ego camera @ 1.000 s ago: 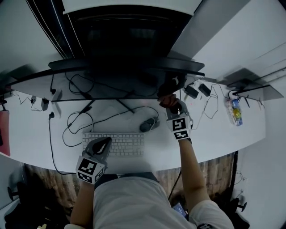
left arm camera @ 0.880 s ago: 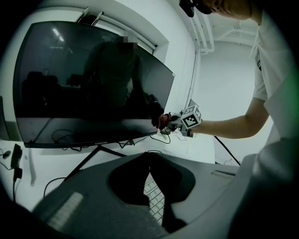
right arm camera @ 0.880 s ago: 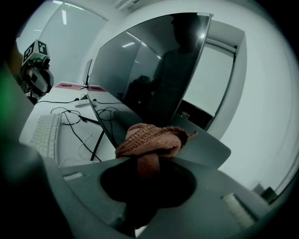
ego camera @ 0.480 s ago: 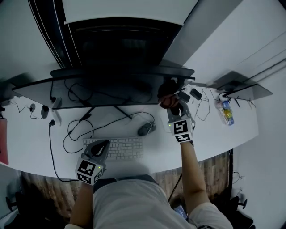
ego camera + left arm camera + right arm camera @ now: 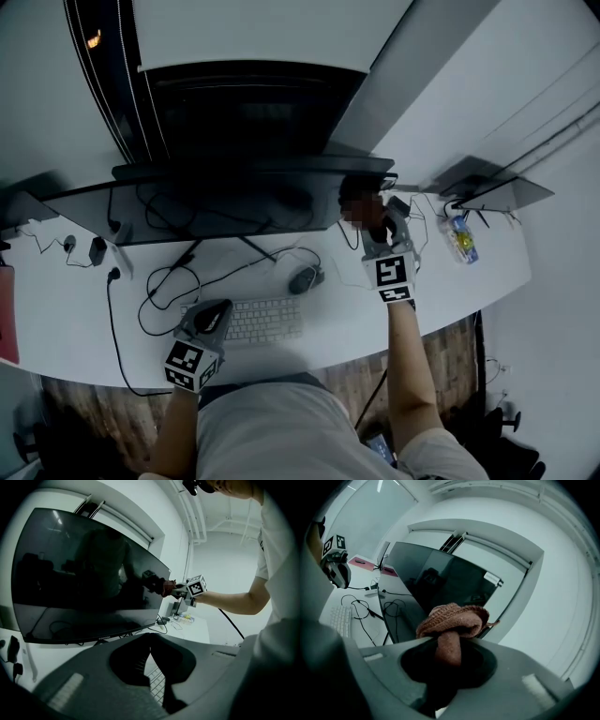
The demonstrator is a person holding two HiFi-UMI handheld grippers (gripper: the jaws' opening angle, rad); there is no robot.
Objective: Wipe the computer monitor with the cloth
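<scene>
The person's right arm reaches forward over the white desk (image 5: pixel 459 281), forearm bare and nearly straight. It carries the right gripper (image 5: pixel 377 225) up to the right end of the curved monitor (image 5: pixel 234 197). The marker cube sits on top of this gripper, and the tongs point away from the person, toward the screen.

In the right gripper view the tongs (image 5: pixel 447 651) are clamped on a bunched reddish-brown knitted cloth (image 5: pixel 454 618). A narrow fold is pinched between the jaws and the rest swells out beyond their tips. The cloth is at the screen's right edge, roughly halfway up. In the left gripper view the cloth (image 5: pixel 167 588) meets the dark glass of the monitor (image 5: pixel 84 583) there and looks pressed against it. Actual contact cannot be confirmed.

The left arm is bent and kept close to the body. The left gripper (image 5: pixel 214 315) is low at the near left, over the left end of the white keyboard (image 5: pixel 267 319), well away from the cloth. Its tongs (image 5: pixel 150 641) are closed together with nothing between them and tilt up toward the screen.

A dark mouse (image 5: pixel 303 278) lies just beyond the keyboard's right end. Black cables (image 5: pixel 159 281) loop across the desk under the monitor.
</scene>
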